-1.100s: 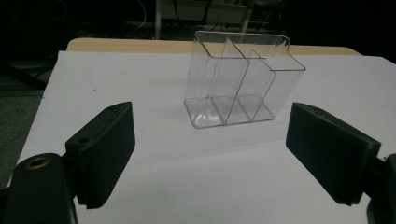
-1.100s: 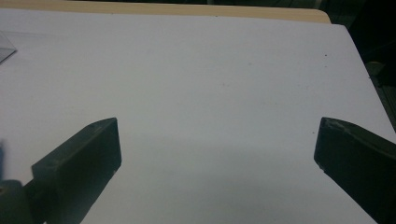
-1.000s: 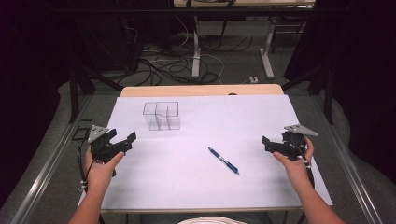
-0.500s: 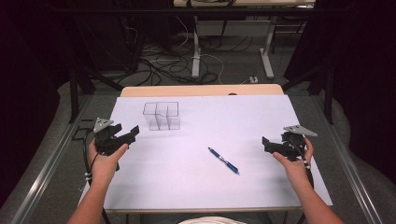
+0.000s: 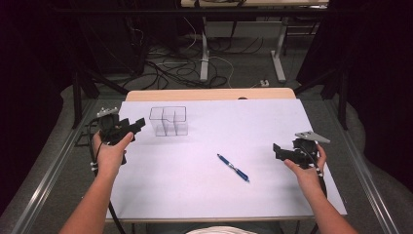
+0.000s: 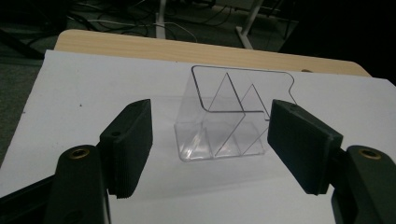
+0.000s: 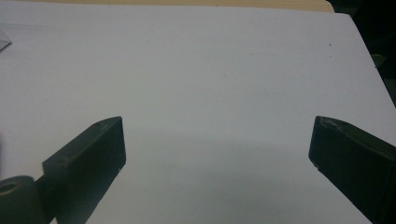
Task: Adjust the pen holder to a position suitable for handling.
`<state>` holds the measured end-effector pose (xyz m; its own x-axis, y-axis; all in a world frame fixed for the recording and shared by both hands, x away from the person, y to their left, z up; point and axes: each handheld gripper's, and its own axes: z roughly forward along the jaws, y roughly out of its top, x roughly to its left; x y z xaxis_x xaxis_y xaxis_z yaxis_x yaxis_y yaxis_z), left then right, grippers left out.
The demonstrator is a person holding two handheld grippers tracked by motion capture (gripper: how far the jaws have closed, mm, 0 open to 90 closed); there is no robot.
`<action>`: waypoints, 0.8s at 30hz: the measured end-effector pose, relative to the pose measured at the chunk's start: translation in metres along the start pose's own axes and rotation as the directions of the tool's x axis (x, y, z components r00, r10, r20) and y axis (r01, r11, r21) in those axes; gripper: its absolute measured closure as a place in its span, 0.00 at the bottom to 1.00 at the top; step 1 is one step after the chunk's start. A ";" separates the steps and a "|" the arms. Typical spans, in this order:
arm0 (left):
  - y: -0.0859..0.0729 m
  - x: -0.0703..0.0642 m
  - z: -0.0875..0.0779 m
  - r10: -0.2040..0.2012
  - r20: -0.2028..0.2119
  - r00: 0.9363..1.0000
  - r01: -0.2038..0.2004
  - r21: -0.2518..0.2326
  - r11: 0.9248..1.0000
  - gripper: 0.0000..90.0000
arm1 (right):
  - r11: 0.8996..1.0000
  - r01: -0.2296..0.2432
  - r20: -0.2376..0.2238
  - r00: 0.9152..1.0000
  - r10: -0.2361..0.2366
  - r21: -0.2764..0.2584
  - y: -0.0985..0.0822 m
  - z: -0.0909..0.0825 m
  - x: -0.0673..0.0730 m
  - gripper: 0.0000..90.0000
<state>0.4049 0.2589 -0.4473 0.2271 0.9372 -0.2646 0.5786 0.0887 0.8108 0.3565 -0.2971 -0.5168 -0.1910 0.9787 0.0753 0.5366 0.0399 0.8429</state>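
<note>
no writing is readable anywhere. the left gripper (image 5: 127,127) has just been closing, yet its ribbed black jaws stand apart around nothing, aimed at the clear plastic organizer (image 5: 168,121) near it on the white sheet (image 5: 195,190). the right gripper (image 5: 281,152) is spread wide, empty. a blue pen (image 5: 233,167) lies between them.

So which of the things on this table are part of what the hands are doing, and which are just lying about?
In the job:
- left gripper, open, its jaws just been closing with nothing between them, aimed at the holder
- clear plastic holder

Lying about for now:
- blue pen, mid-table, untouched
- right gripper, open and idle
- white sheet over the wooden table
</note>
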 end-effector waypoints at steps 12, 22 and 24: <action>0.034 0.007 0.027 -0.013 0.011 1.000 0.013 0.076 0.997 0.53 | 1.000 0.002 -0.002 1.000 -0.002 0.013 -0.002 0.002 -0.001 0.06; 0.035 0.025 0.050 -0.075 0.042 0.996 0.073 0.041 0.996 0.70 | 1.000 -0.009 -0.003 1.000 0.009 0.021 -0.003 0.005 -0.004 0.07; 0.033 0.027 0.056 -0.062 0.045 0.997 0.060 0.045 0.997 0.76 | 1.000 -0.013 -0.004 1.000 0.013 0.026 -0.004 0.006 -0.004 0.07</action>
<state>0.4739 0.2684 -0.4564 0.2262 0.9137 -0.3376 0.6257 0.1293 0.7693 0.3599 -0.3000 -0.5235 -0.1867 0.9784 0.0886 0.5605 0.0320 0.8275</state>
